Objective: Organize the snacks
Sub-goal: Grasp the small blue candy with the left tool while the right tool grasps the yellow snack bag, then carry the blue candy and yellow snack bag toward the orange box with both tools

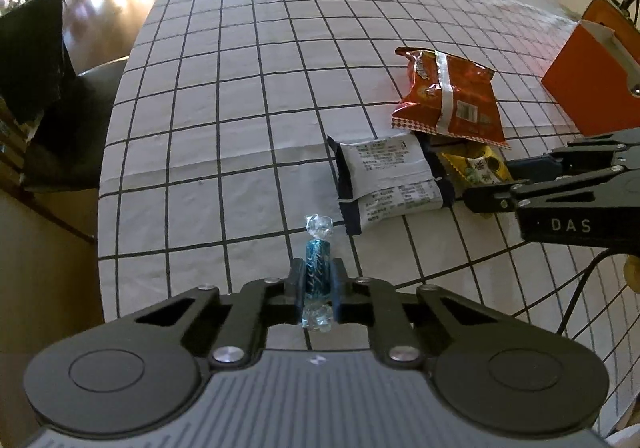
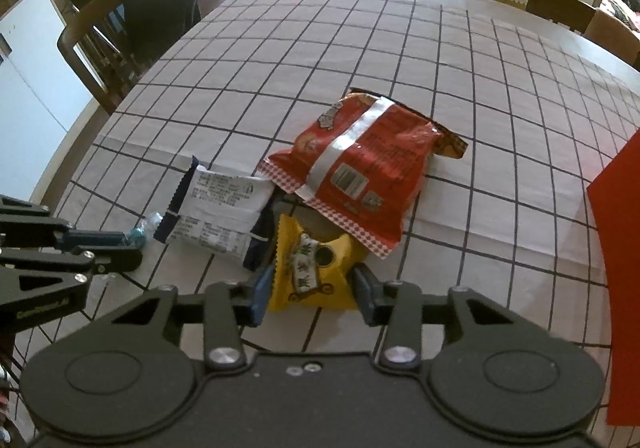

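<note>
My left gripper [image 1: 318, 280] is shut on a blue wrapped candy [image 1: 318, 268] with clear twisted ends, just above the checked tablecloth [image 1: 240, 87]. My right gripper [image 2: 314, 288] stands around a yellow snack packet [image 2: 316, 272], its blue pads close on both sides; I cannot tell if they press it. A red chip bag [image 2: 360, 167] lies over the packet's far end. A white and navy packet [image 2: 220, 207] lies to its left. These also show in the left wrist view: red bag [image 1: 448, 95], white packet [image 1: 388, 175], yellow packet [image 1: 476, 167].
An orange box [image 1: 592, 83] stands at the right of the table, its red side at the right edge of the right wrist view [image 2: 620, 268]. Chairs [image 2: 100, 43] stand around the table. The left gripper [image 2: 132, 244] shows at the left of the right wrist view.
</note>
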Demonstrator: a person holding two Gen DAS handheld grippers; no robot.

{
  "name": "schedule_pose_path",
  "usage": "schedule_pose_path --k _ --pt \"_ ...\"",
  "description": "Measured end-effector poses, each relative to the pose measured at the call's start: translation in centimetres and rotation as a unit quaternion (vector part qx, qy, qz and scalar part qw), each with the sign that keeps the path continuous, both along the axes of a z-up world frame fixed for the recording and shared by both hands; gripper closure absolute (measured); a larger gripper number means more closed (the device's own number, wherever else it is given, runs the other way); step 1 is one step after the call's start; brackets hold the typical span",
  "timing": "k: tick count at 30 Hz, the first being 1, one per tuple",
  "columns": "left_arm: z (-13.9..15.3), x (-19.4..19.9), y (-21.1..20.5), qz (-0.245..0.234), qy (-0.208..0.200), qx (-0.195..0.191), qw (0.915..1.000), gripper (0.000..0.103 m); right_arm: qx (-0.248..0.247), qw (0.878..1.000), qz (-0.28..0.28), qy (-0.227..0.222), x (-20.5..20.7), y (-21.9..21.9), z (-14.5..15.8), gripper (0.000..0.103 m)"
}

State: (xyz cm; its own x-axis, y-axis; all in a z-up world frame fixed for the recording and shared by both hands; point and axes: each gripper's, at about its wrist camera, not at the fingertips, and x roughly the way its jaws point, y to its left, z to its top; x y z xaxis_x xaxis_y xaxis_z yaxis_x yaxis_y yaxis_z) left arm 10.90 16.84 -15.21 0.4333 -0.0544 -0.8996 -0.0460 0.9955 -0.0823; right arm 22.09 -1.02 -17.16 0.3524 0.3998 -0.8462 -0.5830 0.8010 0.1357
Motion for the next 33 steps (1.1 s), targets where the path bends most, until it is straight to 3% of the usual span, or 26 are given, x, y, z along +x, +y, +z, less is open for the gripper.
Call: schedule_pose_path --k 12,33 --pt "1.2 -1.0 -0.2 0.025 -0.003 -0.015 0.9996 0.091 0.035 0.999 -0.003 -0.001 -1.3 -2.3 1.7 0.068" --pt "9.2 -0.5 -7.1 0.013 -0.065 -0.016 0.9977 0.091 0.087 0.995 -0.019 -0.046 -1.7 -10.9 9.3 0.068"
